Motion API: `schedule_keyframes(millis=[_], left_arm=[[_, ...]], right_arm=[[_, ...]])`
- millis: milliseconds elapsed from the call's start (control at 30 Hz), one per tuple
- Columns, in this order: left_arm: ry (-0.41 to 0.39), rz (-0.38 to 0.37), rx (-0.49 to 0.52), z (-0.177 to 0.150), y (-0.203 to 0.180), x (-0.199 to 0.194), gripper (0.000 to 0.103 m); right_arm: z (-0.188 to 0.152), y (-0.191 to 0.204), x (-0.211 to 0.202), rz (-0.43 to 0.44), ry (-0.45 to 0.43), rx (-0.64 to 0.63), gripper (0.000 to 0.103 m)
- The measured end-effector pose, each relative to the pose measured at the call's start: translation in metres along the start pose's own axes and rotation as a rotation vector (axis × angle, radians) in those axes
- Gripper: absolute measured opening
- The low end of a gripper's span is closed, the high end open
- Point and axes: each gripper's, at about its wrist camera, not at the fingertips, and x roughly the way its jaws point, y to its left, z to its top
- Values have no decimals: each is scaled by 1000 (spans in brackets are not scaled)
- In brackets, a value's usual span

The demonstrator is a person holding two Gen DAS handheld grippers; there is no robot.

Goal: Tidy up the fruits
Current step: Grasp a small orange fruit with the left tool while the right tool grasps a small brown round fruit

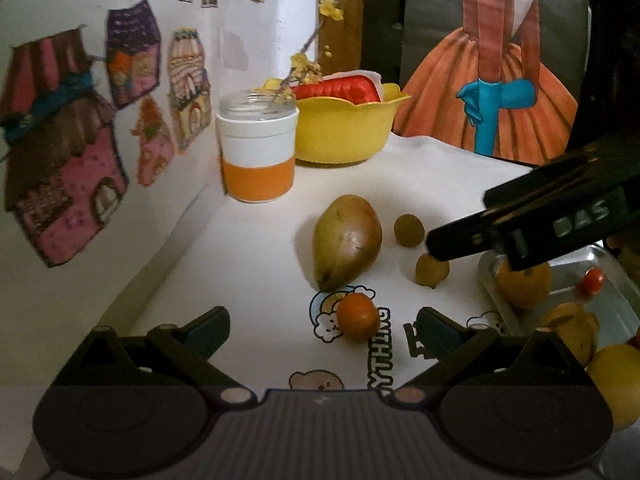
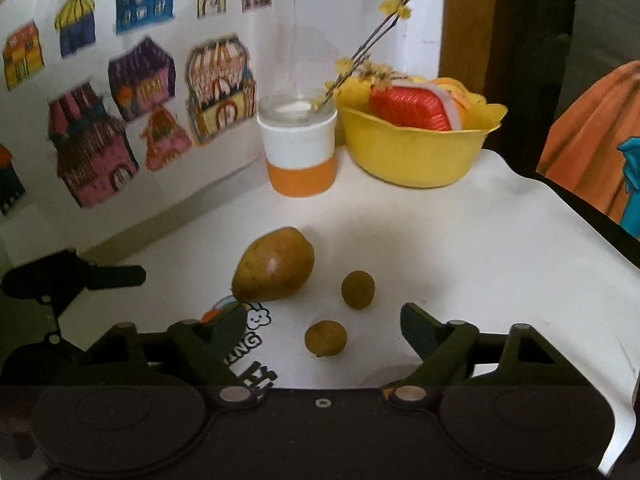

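Note:
My left gripper (image 1: 322,330) is open low over the white table, and a small orange fruit (image 1: 357,317) lies on the table between its fingers, nearer the right one. A brown-green mango (image 1: 347,242) lies just beyond. Two small brownish round fruits (image 1: 409,230) (image 1: 432,270) sit to its right. My right gripper (image 2: 322,326) is open around the nearer round fruit (image 2: 325,338), not touching it; the other round fruit (image 2: 358,289) and the mango (image 2: 274,265) lie further off. A metal tray (image 1: 612,268) at the right holds an orange (image 1: 524,284), a cherry tomato (image 1: 594,282) and other fruit.
A white-and-orange cup (image 1: 258,152) with a glass jar and dried twigs stands at the back, beside a yellow bowl (image 1: 348,136) holding a red object. A wall with paper house cut-outs runs along the left. The table edge drops off at the right (image 2: 600,248).

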Motion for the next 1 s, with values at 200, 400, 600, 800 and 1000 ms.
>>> schedule_keyframes(millis=[200, 400, 600, 800, 1000], left_arm=[[0, -7, 14, -2, -2, 7, 87], [0, -25, 19, -3, -3, 10, 74], [7, -51, 22, -1, -4, 14, 56], [19, -71, 16, 0, -5, 21, 38], [14, -85, 14, -1, -6, 23, 29]], right_arm=[[-4, 8, 18, -8, 23, -59, 63], [-8, 5, 26, -11, 47, -58, 52], [-13, 4, 33, -8, 78, -55, 42], [-15, 3, 39, -4, 91, -43, 37], [-16, 0, 41, 4, 97, -10, 32]])
